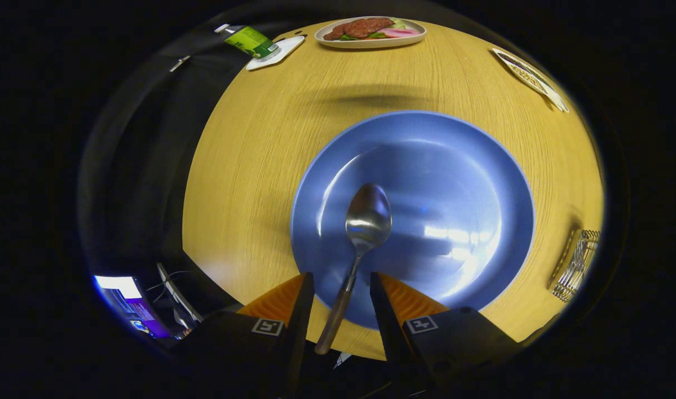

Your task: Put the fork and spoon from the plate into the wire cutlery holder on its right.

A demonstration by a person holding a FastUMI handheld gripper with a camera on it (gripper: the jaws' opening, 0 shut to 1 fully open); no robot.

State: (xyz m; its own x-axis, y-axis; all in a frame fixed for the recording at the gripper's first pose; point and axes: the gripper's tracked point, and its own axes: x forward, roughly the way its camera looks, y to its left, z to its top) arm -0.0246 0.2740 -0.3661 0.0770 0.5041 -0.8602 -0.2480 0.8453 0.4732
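Spoon: I count one, bowl on the plate, handle running back between my fingers toward 6 o'clock.
Gripper: my two fingers stand apart on either side of the handle; a gap shows on each side, so nothing is gripped.
Plate: one blue plate, just ahead of the fingers.
Holder: one wire holder at 3 o'clock of the plate, apart from it.
Table: one wooden top.
Far dishes: one food dish at 12 o'clock, one bottle at 11, one small tray at 1.
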